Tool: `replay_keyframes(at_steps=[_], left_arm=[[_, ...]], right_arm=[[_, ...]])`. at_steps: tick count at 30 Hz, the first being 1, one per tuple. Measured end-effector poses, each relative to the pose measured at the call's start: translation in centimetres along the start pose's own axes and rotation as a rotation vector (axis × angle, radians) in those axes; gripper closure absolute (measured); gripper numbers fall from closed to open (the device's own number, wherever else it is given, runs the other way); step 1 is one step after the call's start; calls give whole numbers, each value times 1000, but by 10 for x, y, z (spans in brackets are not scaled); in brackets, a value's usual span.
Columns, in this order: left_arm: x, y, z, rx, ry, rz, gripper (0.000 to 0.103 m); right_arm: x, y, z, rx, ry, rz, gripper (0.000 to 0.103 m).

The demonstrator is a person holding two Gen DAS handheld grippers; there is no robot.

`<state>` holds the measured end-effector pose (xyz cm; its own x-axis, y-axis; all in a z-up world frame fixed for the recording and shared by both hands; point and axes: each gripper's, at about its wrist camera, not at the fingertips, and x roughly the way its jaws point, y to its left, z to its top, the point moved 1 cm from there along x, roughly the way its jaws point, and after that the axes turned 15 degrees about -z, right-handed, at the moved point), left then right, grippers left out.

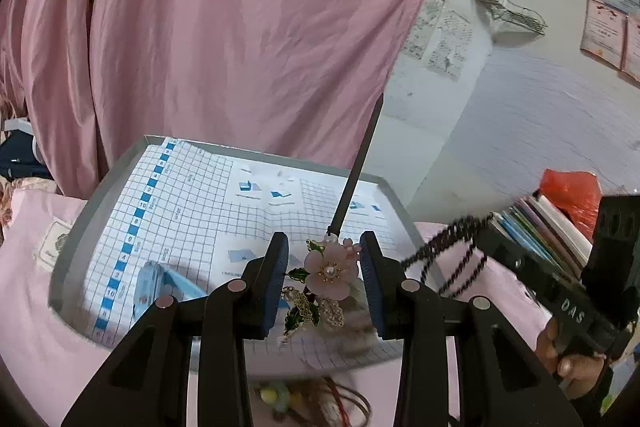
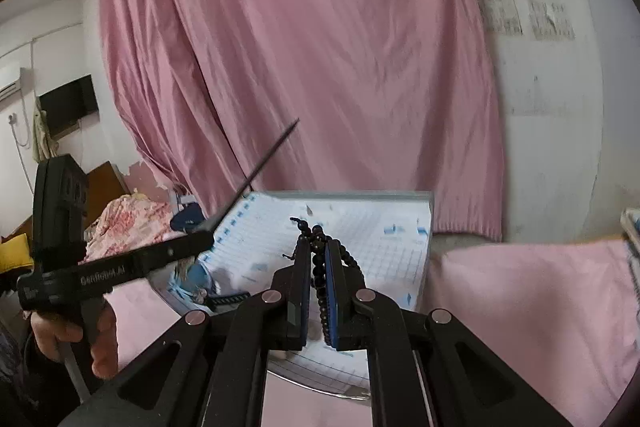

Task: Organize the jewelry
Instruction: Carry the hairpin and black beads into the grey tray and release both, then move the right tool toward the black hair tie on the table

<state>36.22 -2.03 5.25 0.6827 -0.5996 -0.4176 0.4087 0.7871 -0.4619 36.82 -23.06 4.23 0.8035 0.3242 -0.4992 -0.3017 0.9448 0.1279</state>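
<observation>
Left wrist view: we recorded the left gripper (image 1: pixel 325 259) with its blue-padded jaws parted, a flower hairpin (image 1: pixel 326 269) between them; whether the pads actually touched the ornament we could not tell. The hairpin's dark stick rose up and away over the grey tray (image 1: pixel 72 247), its pink blossom, green leaves and gold filigree hanging above the tray's near edge. Lining the tray was a grid-printed sheet (image 1: pixel 192 203), with a small blue packet (image 1: pixel 160 283) lying on it, toward the tray's near left corner. In front of the tray, on the pink cloth (image 1: pixel 36 327), we noted blurred beads and cords too indistinct to name. To the right of the tray, a row of books (image 1: pixel 540 231) stood upright. Right wrist view: the right gripper (image 2: pixel 318 267) was clamped on a string of dark beads (image 2: pixel 318 263), held above the tray's middle, the strand looping out over both fingers. A hand (image 2: pixel 72 339) gripped the left tool's handle, left of the tray.
</observation>
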Motion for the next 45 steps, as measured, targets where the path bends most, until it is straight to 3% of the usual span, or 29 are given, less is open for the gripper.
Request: replay_keyframes(at_steps=[10,20,24,27,32,34,36,41,45], left_arm=[[22,28,-19,-49,119,54,71],[30,27,-23,-52,183,93,71],[31,29,-22,-62,182,99,71],[29,27,-22,-56,183,103,67],[15,18,-22,-20,105,91,38],[7,14,-23,-5,64,79,26],[0,9,-23,9,29,74,22],[-39,-14,-32,101,-146,107,8],[-77,-35,-48,168,-276,118,2]], right_arm=[[40,-14,-28,46,212,19,95],[40,-6,-32,-4,231,-11,93],[39,-7,-31,-1,216,-29,64],[35,-9,-30,1,191,-41,62],[22,-13,-31,5,123,-76,38],[17,-13,-30,9,92,-72,21],[10,-13,-30,24,59,-52,12],[-14,-12,-31,49,-11,24,0],[-49,-4,-36,48,-90,63,0]])
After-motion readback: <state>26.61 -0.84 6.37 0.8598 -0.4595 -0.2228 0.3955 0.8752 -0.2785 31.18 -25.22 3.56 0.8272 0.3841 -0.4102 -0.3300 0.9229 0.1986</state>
